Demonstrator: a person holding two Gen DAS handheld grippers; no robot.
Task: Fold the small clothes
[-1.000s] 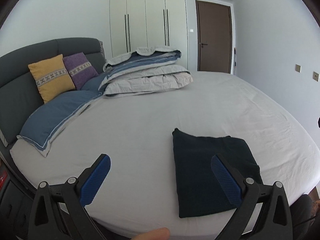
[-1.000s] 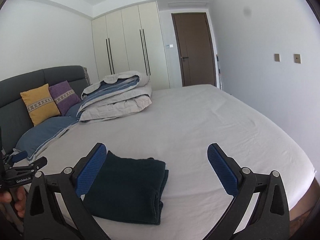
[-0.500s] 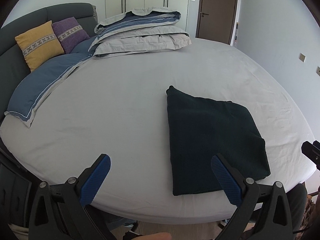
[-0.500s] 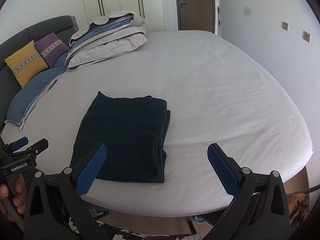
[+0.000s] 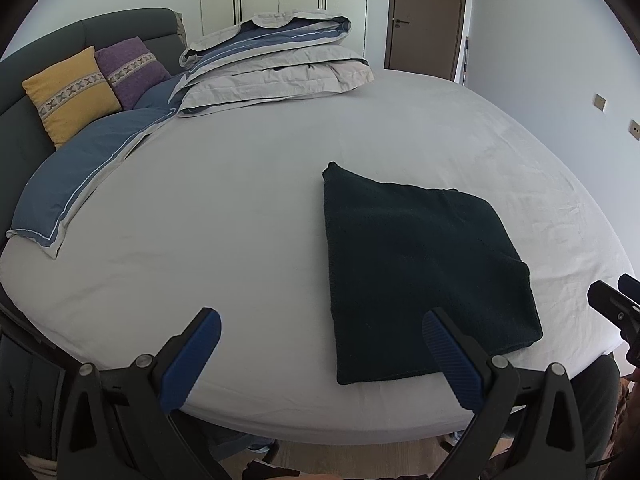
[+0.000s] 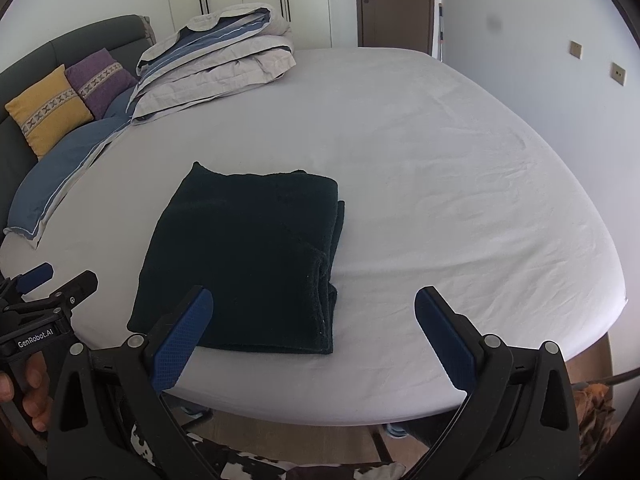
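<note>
Each handheld tool is a black plastic frame with triangular cut-outs and silver round screws at the joints. The left gripper (image 5: 322, 354) and the right gripper (image 6: 314, 336) carry blue pads (image 6: 182, 350) with a fine textured grid. White lettering "GenRobot.AI" marks the left tool's black body.

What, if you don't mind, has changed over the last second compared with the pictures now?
Both cameras tilted down toward the bed, then levelled slightly. The left tongs and right tongs took hold of nothing and stayed open. The folded dark garment stayed put on the sheet.
</note>
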